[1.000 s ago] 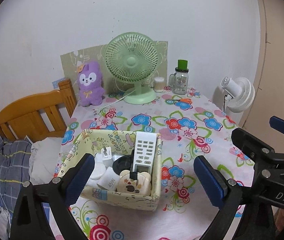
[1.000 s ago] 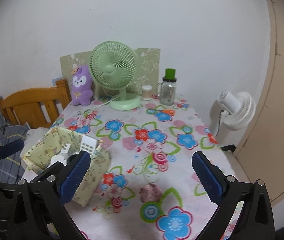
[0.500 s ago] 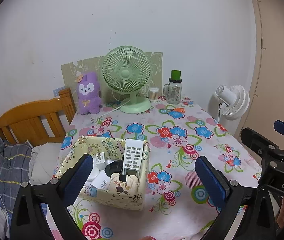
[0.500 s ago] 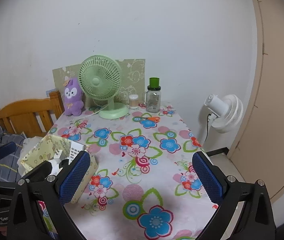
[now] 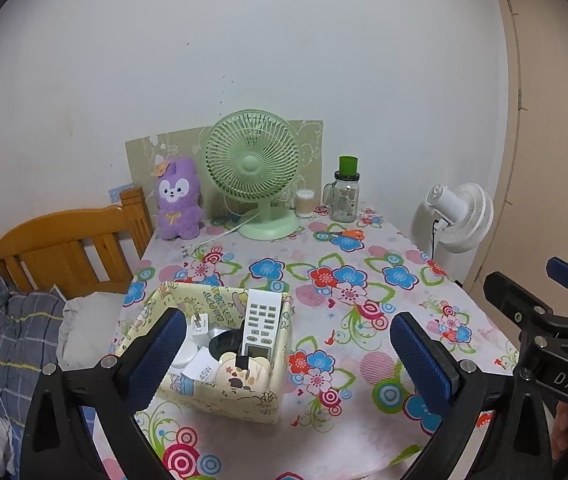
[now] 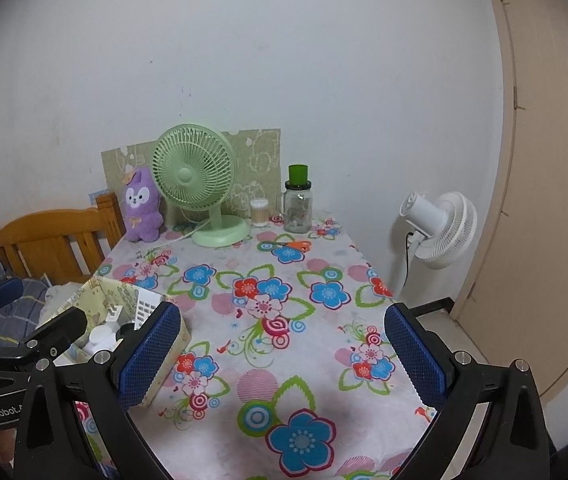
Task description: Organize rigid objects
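Both grippers wide open, empty: left gripper, right gripper

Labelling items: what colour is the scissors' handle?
Orange; the scissors show best in the right wrist view.

Both views are taken from above the near edge of the table, looking forward and slightly down along each gripper's open fingers toward the far wall. The left gripper is framed over the yellow basket; from the right gripper the basket is seen off to the left. The green fan, distant in both, is shared, and each gripper is caught in the other's view.
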Tool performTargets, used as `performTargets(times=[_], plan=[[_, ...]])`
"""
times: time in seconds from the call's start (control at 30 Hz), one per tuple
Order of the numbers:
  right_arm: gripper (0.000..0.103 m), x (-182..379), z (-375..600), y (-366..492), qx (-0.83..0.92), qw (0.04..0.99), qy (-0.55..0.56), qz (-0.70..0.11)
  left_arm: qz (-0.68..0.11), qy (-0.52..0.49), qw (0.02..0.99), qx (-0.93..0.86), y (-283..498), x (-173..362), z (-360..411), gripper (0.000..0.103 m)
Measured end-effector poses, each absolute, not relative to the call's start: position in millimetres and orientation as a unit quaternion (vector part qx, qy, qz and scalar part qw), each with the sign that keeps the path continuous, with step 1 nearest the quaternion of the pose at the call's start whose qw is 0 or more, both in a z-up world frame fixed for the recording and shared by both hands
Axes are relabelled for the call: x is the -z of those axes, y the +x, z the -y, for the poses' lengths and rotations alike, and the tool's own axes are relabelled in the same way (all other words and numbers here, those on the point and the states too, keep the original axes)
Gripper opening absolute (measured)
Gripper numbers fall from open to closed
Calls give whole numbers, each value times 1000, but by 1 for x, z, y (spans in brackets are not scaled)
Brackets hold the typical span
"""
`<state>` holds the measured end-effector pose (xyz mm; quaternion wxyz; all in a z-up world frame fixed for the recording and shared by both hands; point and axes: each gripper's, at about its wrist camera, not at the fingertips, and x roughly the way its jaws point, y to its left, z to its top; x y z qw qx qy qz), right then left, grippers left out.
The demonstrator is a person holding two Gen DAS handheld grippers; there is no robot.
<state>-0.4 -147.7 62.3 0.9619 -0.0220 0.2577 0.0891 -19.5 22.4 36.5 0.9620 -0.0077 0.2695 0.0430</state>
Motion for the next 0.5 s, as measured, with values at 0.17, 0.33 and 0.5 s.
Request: performTargets(times=[0.17, 0.33, 0.5], plan=[[103, -64, 150, -2, -85, 963, -14, -255, -270, -8, 962, -39, -20, -39, -20, 103], [103, -66, 153, -4, -86, 964, -8, -253, -265, -8, 963, -35, -23, -43, -16, 103], [103, -69, 156, -7, -81, 965, -6, -248, -265, -10, 964, -32, -23, -43, -14, 103]])
